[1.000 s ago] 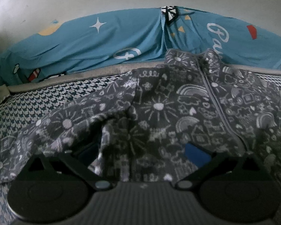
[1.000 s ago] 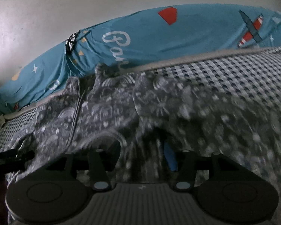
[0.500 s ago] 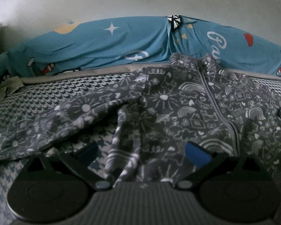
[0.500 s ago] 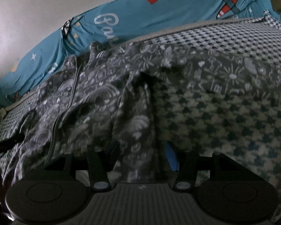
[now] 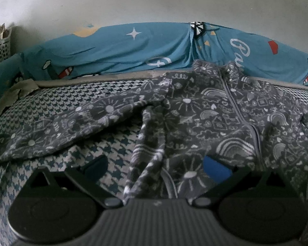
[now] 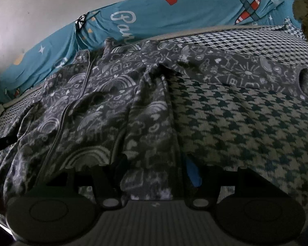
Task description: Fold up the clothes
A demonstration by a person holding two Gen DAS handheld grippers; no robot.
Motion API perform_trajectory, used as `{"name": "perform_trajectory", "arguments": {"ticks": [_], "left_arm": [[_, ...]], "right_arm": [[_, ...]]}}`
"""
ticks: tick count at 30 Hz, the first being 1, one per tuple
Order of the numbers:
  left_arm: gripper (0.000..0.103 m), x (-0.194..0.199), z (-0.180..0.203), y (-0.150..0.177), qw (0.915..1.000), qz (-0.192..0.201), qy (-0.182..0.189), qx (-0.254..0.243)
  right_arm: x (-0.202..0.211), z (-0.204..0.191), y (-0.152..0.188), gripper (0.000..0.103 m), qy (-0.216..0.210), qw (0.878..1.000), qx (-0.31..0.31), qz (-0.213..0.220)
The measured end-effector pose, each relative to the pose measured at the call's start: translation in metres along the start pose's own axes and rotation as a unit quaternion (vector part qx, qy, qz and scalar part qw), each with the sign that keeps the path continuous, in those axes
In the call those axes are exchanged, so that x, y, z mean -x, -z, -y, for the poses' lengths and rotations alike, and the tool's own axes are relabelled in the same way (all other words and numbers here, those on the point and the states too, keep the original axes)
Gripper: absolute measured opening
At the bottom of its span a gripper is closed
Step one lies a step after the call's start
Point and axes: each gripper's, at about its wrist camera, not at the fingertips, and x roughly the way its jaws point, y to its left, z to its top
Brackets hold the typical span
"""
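Item: one small zip-front jacket (image 5: pixel 211 114), dark grey fleece-like cloth printed all over in white line drawings of rainbows, suns, hearts, houses and clouds. Position: lying front up on a houndstooth bed cover (image 5: pixel 76 98) in dark teal and cream, collar toward the far edge of the bed and just touching the blue printed sheet (image 5: pixel 117 49) that runs along the pale wall (image 5: pixel 154 0). Zip (image 5: pixel 236 110): grey, closed as far as can be seen, running from the stand-up collar down the middle of the body. Sleeves: both spread outward; the one in the left wrist view (image 5: pixel 57 131) lies long and flat across the cover, the one in the right wrist view (image 6: pixel 246 71) stretches to an open cuff near the frame edge. Condition: body rumpled, with a deep upright fold under each armpit and loose ridges toward the hem. Left gripper (image 5: pixel 156 170): fingers spread wide, a ridge of the jacket's side lying between the blue pad (image 5: pixel 215 167) and the dark one; neither pad seen pressing it. Right gripper (image 6: pixel 154 174): jaws opening, a bunched strip of the jacket's other side between them, the cloth close against the blue pad (image 6: pixel 192 174); whether it is pinched cannot be told. Also present: a white perforated basket (image 5: pixel 0 45) at the far left corner, and an olive-brown plush object (image 6: pixel 306 14) at the bed's right end.
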Motion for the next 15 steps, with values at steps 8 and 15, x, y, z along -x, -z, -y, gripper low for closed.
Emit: {"name": "perform_trajectory", "arguments": {"ticks": [8,15], "left_arm": [[0.103,0.007,-0.005,0.008,0.9999,0.0,-0.004,0.011],[0.103,0.014,-0.009,0.011,0.9999,0.005,-0.006,0.015]], "right_arm": [[0.002,-0.009,0.009,0.029,0.01,1.0,0.021,0.011],[0.013,-0.006,0.012,0.009,0.018,0.999,0.01,0.034]]}}
